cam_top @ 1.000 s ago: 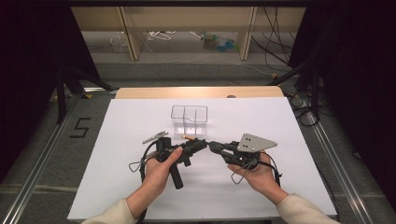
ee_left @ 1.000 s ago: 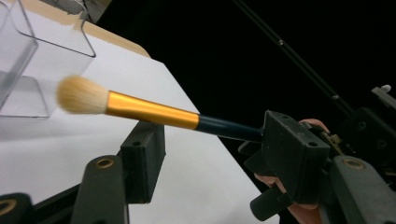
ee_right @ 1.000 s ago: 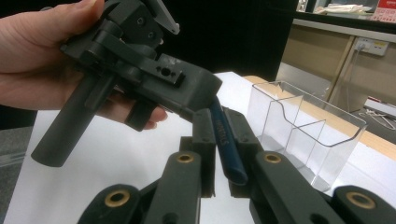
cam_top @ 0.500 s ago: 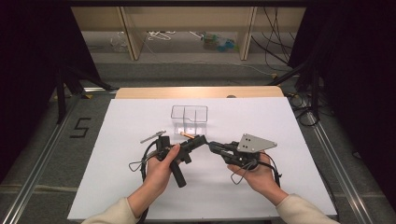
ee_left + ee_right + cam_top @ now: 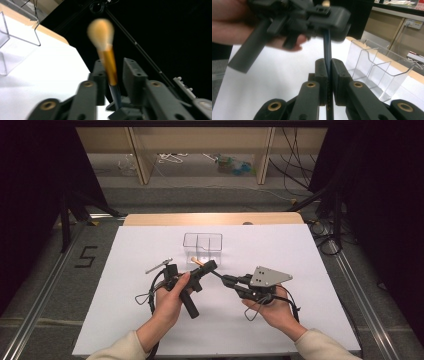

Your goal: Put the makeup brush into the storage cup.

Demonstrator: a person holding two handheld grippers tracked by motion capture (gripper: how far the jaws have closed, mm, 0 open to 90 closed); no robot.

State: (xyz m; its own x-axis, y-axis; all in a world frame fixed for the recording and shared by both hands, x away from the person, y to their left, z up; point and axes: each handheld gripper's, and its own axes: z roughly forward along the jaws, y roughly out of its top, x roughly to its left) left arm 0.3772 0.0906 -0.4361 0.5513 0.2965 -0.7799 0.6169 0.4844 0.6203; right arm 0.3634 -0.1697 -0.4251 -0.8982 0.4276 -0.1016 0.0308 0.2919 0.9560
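Observation:
A makeup brush (image 5: 110, 65) with orange bristles, a gold ferrule and a dark blue handle (image 5: 327, 52) stands between the two grippers above the middle of the white table (image 5: 125, 320). My right gripper (image 5: 329, 67) is shut on the blue handle. My left gripper (image 5: 113, 75) has its jaws around the ferrule, with a gap showing beside the brush. In the high view the left gripper (image 5: 210, 266) and the right gripper (image 5: 223, 279) meet tip to tip, and the bristles (image 5: 194, 260) point to the far left.
A clear plastic box (image 5: 202, 242) with two compartments stands just beyond the grippers, also seen as the clear box (image 5: 374, 75) close on the right. A small silver tool (image 5: 159, 266) lies left of the left hand. Cables trail from both grippers.
Both hands have shifted only slightly. The brush stays between the two grippers.

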